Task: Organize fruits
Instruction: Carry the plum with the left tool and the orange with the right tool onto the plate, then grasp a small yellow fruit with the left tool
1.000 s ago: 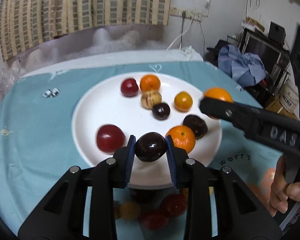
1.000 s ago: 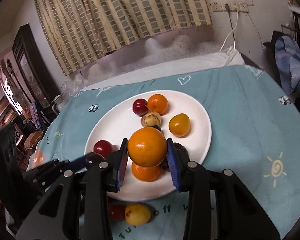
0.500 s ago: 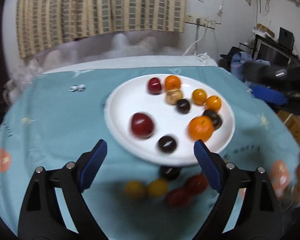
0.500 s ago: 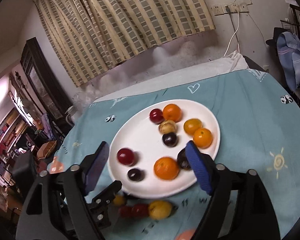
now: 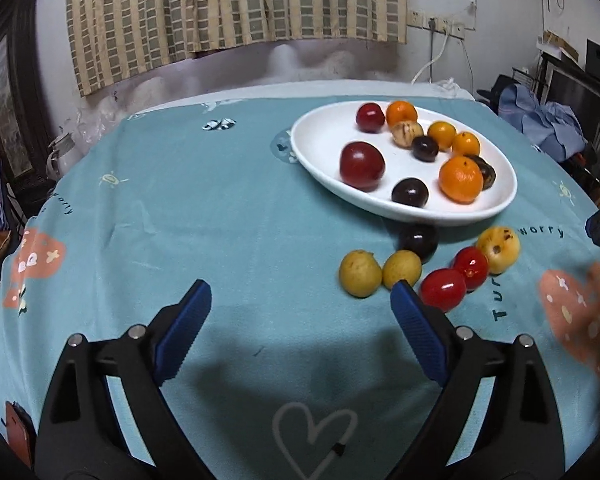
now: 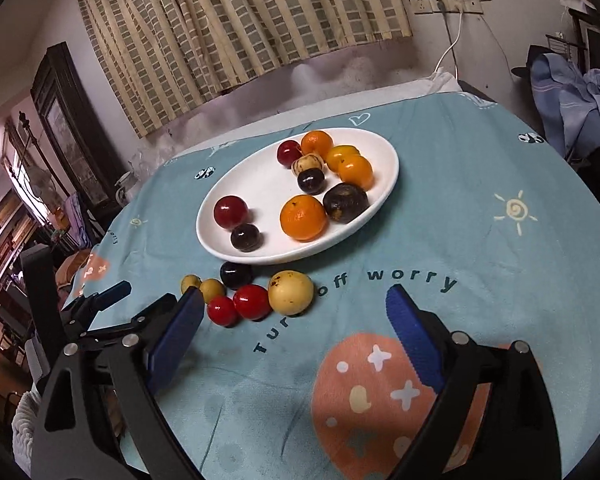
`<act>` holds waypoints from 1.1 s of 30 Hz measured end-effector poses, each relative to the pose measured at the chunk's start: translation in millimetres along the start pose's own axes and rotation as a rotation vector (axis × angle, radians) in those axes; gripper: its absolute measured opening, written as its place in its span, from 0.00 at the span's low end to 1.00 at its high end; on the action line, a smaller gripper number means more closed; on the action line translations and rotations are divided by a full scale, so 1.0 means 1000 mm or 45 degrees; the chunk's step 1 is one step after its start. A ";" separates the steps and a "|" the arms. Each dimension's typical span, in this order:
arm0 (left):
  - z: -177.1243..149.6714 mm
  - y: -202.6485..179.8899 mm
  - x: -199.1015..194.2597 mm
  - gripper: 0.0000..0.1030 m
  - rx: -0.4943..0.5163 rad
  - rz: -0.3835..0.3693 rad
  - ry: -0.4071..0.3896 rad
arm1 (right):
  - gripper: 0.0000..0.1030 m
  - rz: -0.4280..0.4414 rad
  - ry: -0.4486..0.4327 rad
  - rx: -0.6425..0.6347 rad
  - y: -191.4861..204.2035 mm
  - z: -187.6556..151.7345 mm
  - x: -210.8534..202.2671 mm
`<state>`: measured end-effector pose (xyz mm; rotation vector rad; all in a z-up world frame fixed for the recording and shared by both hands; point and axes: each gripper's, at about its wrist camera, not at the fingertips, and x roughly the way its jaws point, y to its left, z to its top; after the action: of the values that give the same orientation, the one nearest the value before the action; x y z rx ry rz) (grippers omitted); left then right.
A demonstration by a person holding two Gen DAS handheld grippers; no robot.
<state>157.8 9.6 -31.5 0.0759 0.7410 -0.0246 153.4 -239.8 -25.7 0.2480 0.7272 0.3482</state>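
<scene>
Both tongs apart, fruit split between plate and worktop.
Left wrist: your left tongs (image 5: 300, 308) gape empty over the teal worktop (image 5: 180, 208); nine fruits sit on the white plate (image 5: 320, 140), six loose fruits (image 5: 420, 268) just beside it.
Right wrist: your right tongs (image 6: 296, 312) stand wide and empty near those loose fruits (image 6: 256, 300).

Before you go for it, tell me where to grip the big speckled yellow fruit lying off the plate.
Take the big speckled yellow fruit across its round middle, coming from above. A red cherry tomato touches one side and the white oval plate sits close behind, so close the jaws front to back, probably. Both the right gripper and left gripper are open and empty.
</scene>
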 end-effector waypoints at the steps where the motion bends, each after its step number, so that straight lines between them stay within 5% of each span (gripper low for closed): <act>1: 0.002 -0.002 0.003 0.90 0.009 -0.004 0.004 | 0.90 -0.002 0.006 -0.006 0.001 -0.001 0.000; 13: 0.012 0.006 0.027 0.92 -0.042 -0.007 0.103 | 0.90 -0.027 0.035 -0.040 0.005 -0.006 0.005; 19: 0.008 0.011 0.019 0.96 -0.008 0.065 0.066 | 0.90 -0.023 0.029 -0.037 0.004 -0.006 0.004; 24: 0.006 0.003 0.017 0.93 0.049 0.030 0.051 | 0.90 -0.020 0.015 -0.033 0.004 -0.004 0.001; 30: 0.009 0.000 0.023 0.64 0.045 -0.077 0.072 | 0.90 -0.022 0.011 -0.063 0.008 -0.005 0.002; 33: 0.010 -0.008 0.025 0.58 0.084 -0.102 0.073 | 0.90 -0.029 0.011 -0.070 0.008 -0.005 0.003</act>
<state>182.9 1.1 -41.8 0.1100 0.8000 -0.1241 150.3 -231.3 -28.3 0.1859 0.7273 0.3473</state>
